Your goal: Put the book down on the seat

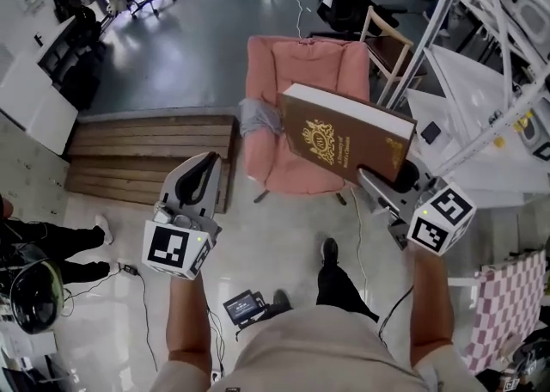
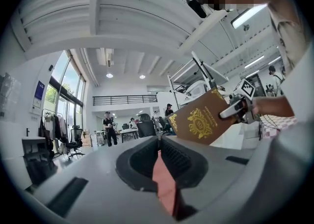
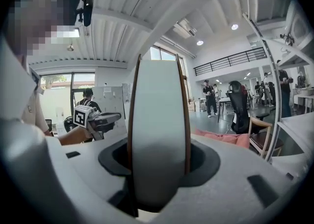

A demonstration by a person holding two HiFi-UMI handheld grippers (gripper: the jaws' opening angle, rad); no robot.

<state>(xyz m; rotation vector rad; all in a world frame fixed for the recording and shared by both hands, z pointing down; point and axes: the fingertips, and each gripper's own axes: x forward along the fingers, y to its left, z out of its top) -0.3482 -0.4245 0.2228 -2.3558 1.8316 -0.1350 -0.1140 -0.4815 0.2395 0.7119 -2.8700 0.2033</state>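
**Head view.**
- Book (image 1: 344, 137): brown hardcover with a gold emblem and a white page edge. It is carried tilted in the air, cover up. It overlaps the right side of the pink armchair (image 1: 292, 72) and does not lie on the seat.
- Right tool (image 1: 397, 177): clamped on the book's near right corner, with its marker cube (image 1: 441, 218) nearer the person.
- Left tool (image 1: 206, 165): well apart from the book, to the left of the armchair. Its black pads are together and it carries nothing.
- Grey cloth (image 1: 255, 115): draped on the armchair's left arm.
- Wooden platform (image 1: 146, 154): on the floor, left of the armchair.
- Checked cloth (image 1: 507, 304): at the near right.

**Left gripper view.**
- Left tool (image 2: 158, 142): jaws meet at their tips and hold nothing. The pink of the armchair (image 2: 164, 183) shows through the narrow gap nearer the camera.
- Book (image 2: 201, 122): up to the right, cover facing this camera, with the right tool (image 2: 235, 109) gripping its right edge.
- Person in black (image 2: 109, 127): standing far off on the left.

**Right gripper view.**
- Right tool (image 3: 158, 161): jaws pressed on both brown covers of the book (image 3: 157, 110). The book stands upright between them with its white page edge toward the camera.
- Left tool (image 3: 110, 117): to the left, apart from the book.
- Armchair (image 3: 223, 138): low on the right, beyond the book.
- Wooden chair (image 3: 260, 134): just right of the armchair.
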